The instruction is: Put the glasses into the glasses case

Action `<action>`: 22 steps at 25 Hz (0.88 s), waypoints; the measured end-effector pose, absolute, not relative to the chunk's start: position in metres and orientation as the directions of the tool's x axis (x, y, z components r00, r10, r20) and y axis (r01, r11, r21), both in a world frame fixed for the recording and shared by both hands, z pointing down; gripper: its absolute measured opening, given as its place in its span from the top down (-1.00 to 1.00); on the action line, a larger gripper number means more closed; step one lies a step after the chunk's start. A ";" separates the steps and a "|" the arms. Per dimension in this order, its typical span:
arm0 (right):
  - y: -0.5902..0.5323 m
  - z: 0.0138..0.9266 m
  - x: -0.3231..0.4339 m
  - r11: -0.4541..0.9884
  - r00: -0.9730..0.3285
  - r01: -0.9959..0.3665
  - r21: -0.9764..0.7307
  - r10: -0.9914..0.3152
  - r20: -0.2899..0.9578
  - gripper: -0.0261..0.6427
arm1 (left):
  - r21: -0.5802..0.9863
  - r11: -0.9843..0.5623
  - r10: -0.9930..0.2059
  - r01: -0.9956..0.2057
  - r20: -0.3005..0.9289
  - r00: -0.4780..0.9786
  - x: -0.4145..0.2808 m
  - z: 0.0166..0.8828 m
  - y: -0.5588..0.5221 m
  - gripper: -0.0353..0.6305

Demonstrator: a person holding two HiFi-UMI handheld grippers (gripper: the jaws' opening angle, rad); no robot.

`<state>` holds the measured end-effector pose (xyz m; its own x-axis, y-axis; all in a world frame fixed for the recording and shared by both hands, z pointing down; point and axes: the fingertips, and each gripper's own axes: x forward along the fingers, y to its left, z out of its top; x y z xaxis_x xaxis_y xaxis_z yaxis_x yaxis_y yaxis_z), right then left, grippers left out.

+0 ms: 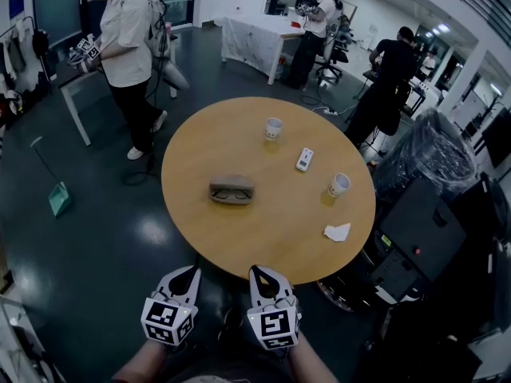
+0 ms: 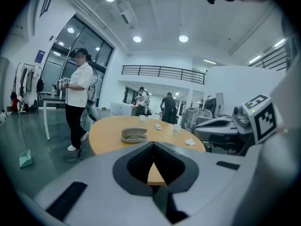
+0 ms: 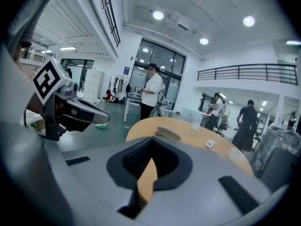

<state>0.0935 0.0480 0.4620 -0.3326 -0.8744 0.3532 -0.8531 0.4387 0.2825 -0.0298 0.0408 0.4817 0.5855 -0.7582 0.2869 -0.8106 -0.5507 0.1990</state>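
A grey glasses case (image 1: 231,190) lies open near the middle of the round wooden table (image 1: 263,238). Dark-framed glasses (image 1: 232,193) lie inside it. The case also shows in the left gripper view (image 2: 134,134) and the right gripper view (image 3: 168,134), well ahead of the jaws. My left gripper (image 1: 192,270) and right gripper (image 1: 257,270) hang side by side just off the table's near edge, far short of the case. Both are shut with nothing held; their jaws meet at the tips in the left gripper (image 2: 153,143) and right gripper (image 3: 151,138) views.
Two paper cups (image 1: 273,128) (image 1: 338,184), a white remote (image 1: 304,159) and a crumpled tissue (image 1: 337,231) lie on the table's right half. A person (image 1: 128,46) stands beyond the far left. Black equipment (image 1: 423,230) crowds the right side; a dustpan (image 1: 57,198) lies on the floor.
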 end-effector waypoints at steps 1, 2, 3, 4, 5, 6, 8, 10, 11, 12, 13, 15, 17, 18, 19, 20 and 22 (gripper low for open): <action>0.057 0.461 0.089 0.439 -0.330 -0.852 0.285 -0.874 0.357 0.96 | 0.200 -0.554 -0.757 -0.808 0.281 0.589 -0.034 0.479 0.049 0.88; 0.065 0.460 0.085 0.438 -0.326 -0.851 0.290 -0.874 0.361 0.96 | 0.200 -0.558 -0.756 -0.805 0.276 0.593 -0.038 0.477 0.056 0.88; 0.073 0.458 0.082 0.435 -0.321 -0.851 0.295 -0.874 0.363 0.96 | 0.200 -0.562 -0.755 -0.802 0.272 0.597 -0.041 0.475 0.063 0.88; 0.080 0.456 0.079 0.432 -0.317 -0.851 0.299 -0.876 0.363 0.96 | 0.199 -0.567 -0.753 -0.800 0.268 0.601 -0.043 0.474 0.070 0.88; 0.087 0.454 0.078 0.428 -0.313 -0.852 0.301 -0.878 0.362 0.96 | 0.198 -0.571 -0.751 -0.797 0.266 0.604 -0.045 0.472 0.076 0.88; 0.095 0.454 0.076 0.424 -0.309 -0.855 0.300 -0.879 0.363 0.96 | 0.197 -0.575 -0.748 -0.794 0.264 0.608 -0.047 0.471 0.082 0.88; 0.108 0.453 0.073 0.414 -0.301 -0.861 0.295 -0.882 0.362 0.96 | 0.196 -0.585 -0.743 -0.787 0.260 0.617 -0.050 0.469 0.093 0.88; 0.117 0.452 0.071 0.402 -0.290 -0.867 0.294 -0.887 0.359 0.96 | 0.193 -0.596 -0.738 -0.780 0.253 0.626 -0.052 0.467 0.100 0.88; 0.121 0.452 0.070 0.396 -0.284 -0.870 0.295 -0.890 0.357 0.96 | 0.191 -0.601 -0.735 -0.776 0.248 0.631 -0.053 0.466 0.103 0.88; 0.125 0.451 0.070 0.388 -0.278 -0.873 0.296 -0.893 0.354 0.96 | 0.188 -0.607 -0.733 -0.772 0.243 0.636 -0.054 0.465 0.106 0.88; 0.128 0.450 0.070 0.381 -0.272 -0.876 0.295 -0.897 0.349 0.96 | 0.183 -0.614 -0.730 -0.768 0.238 0.640 -0.054 0.462 0.109 0.88; 0.134 0.445 0.070 0.365 -0.266 -0.887 0.283 -0.904 0.334 0.96 | 0.164 -0.626 -0.728 -0.762 0.229 0.647 -0.053 0.457 0.114 0.88; 0.138 0.441 0.069 0.354 -0.263 -0.896 0.269 -0.910 0.321 0.96 | 0.148 -0.635 -0.726 -0.758 0.222 0.651 -0.053 0.452 0.118 0.88; 0.140 0.440 0.067 0.351 -0.262 -0.898 0.265 -0.911 0.318 0.96 | 0.146 -0.638 -0.725 -0.756 0.219 0.653 -0.053 0.450 0.120 0.88; 0.142 0.439 0.066 0.349 -0.261 -0.900 0.263 -0.912 0.316 0.96 | 0.148 -0.639 -0.724 -0.755 0.217 0.655 -0.054 0.449 0.122 0.88; 0.143 0.440 0.064 0.348 -0.260 -0.900 0.262 -0.912 0.316 0.96 | 0.151 -0.640 -0.723 -0.753 0.215 0.657 -0.055 0.449 0.123 0.88; 0.145 0.441 0.062 0.347 -0.260 -0.901 0.259 -0.913 0.315 0.96 | 0.156 -0.641 -0.721 -0.751 0.215 0.659 -0.057 0.451 0.125 0.88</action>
<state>0.0616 0.1449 0.4412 -0.2602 -0.9126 0.3155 -0.9014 0.3467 0.2594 -0.0567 0.1254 0.4505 0.6593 -0.7206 0.2146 -0.7515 -0.6410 0.1564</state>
